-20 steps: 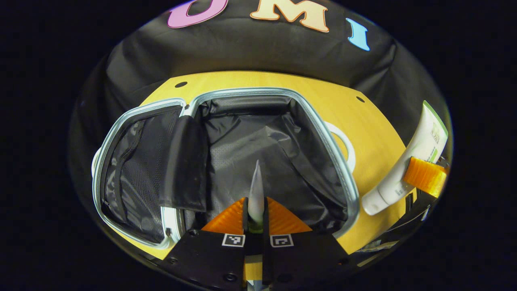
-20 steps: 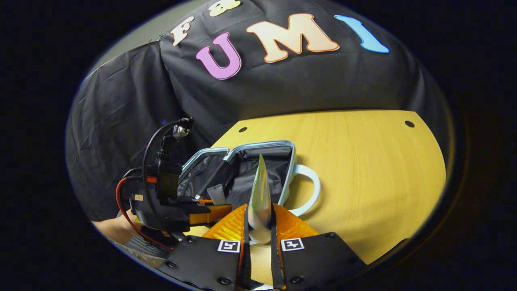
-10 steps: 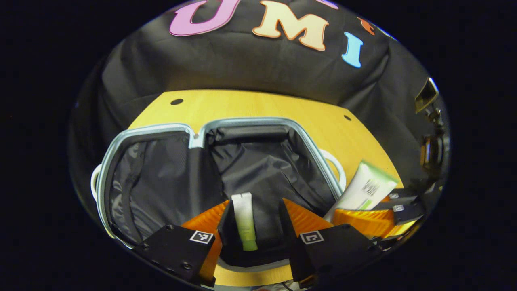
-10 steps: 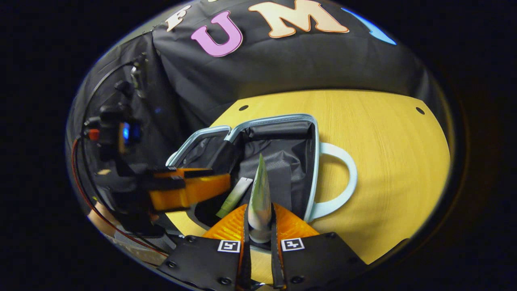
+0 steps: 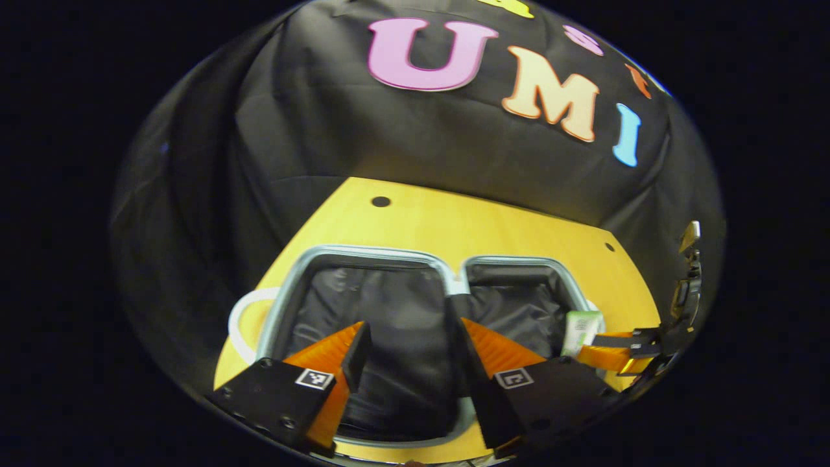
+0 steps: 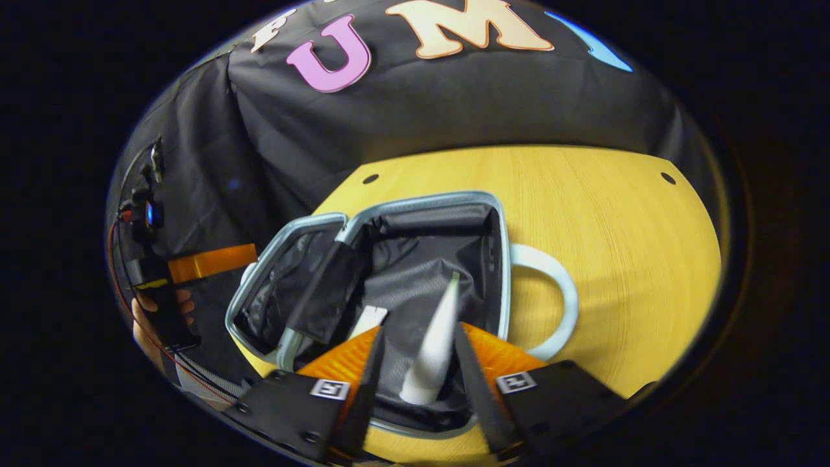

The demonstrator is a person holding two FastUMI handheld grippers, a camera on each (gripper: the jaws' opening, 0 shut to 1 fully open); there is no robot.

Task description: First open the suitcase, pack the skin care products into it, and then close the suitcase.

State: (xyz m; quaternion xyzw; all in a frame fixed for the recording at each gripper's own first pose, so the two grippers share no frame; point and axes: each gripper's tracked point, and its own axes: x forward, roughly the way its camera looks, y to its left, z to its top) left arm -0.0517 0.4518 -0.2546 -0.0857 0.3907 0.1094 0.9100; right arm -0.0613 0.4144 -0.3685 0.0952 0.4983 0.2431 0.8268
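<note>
The suitcase [image 6: 415,272] lies open on the yellow table [image 6: 616,227], both black-lined halves facing up, its white handle [image 6: 557,305] on the table beside it.

The right gripper [image 6: 415,376] sits above the near edge of the suitcase with its jaws parted. A white tube [image 6: 434,350] stands between them, cap end down, leaning on the right-hand finger and clear of the other. A second tube [image 6: 367,321] lies on the lining just beside it.

The left gripper [image 5: 405,363] is spread wide with nothing between its fingers, positioned over the suitcase [image 5: 389,337]. In the left gripper view, the white tube [image 5: 580,331] shows at the suitcase's far side next to the right gripper's orange finger.

A hand [image 6: 159,318] holds the left gripper at the left of the right gripper view.
</note>
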